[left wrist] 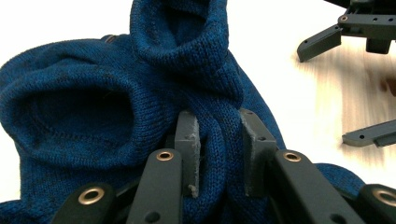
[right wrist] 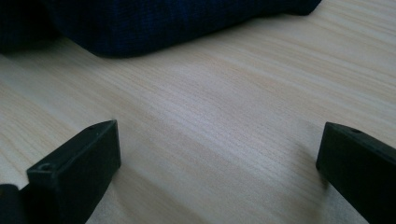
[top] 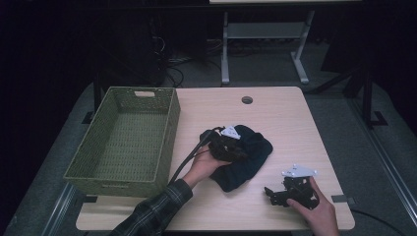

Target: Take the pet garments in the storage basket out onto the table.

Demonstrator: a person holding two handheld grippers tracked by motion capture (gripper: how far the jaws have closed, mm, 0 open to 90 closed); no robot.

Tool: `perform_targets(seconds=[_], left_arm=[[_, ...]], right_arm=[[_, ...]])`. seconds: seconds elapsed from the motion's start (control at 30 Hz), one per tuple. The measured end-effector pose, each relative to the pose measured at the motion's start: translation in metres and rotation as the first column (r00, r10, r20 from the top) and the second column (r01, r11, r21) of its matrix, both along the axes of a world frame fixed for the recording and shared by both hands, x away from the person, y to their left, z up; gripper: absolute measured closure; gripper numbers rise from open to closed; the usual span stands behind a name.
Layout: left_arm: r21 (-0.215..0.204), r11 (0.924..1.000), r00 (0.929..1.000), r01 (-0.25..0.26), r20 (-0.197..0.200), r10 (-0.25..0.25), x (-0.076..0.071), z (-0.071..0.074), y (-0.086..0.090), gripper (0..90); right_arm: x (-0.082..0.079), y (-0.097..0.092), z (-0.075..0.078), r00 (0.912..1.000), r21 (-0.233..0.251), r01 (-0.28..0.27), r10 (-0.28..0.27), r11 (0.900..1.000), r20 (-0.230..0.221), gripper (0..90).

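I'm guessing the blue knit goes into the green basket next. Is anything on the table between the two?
Nothing visible does. The blue knit, pinched in the left gripper, lies just right of the green basket, with bare table between them. Only the basket's own near wall must be cleared. The right gripper sits open, off to the other side.

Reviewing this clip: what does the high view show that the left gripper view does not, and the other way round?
High view alone: the green woven basket at the table's left, the person's plaid sleeve, and the floor beyond the table. Left gripper view alone: the left gripper shut on a fold of the blue sweater, with the knit texture clear. Both share the sweater, the wooden tabletop, and the right gripper, jaws spread, resting apart from the sweater.
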State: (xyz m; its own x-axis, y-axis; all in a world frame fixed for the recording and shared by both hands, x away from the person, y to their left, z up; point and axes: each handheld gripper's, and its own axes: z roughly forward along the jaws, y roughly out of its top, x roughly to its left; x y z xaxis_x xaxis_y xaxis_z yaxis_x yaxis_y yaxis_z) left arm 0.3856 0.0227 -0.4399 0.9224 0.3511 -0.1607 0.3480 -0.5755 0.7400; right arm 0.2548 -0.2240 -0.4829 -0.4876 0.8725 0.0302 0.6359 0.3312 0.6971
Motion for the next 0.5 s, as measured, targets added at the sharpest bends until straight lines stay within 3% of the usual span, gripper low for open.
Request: perform_targets(seconds=[0.1,0.33,0.5], left_arm=[[-0.001,1.0,1.0,0.002,0.01,-0.002,0.0,0.002,0.002,65.3],[-0.033,0.999,0.9992,-0.03,0.024,0.031,0.0,0.014,0.012,42.4],[-0.029,0.9985,0.9979,-0.047,0.044,0.048,-0.002,0.021,0.023,29.1]], right_arm=[[0.0,0.0,0.0,1.0,0.0,0.0,0.0,1.0,0.0,0.0],[0.0,0.0,0.0,1.0,0.003,0.002,-0.002,1.0,0.0,0.0],[0.0,0.0,0.0,1.0,0.0,-0.002,0.002,1.0,0.0,0.0]])
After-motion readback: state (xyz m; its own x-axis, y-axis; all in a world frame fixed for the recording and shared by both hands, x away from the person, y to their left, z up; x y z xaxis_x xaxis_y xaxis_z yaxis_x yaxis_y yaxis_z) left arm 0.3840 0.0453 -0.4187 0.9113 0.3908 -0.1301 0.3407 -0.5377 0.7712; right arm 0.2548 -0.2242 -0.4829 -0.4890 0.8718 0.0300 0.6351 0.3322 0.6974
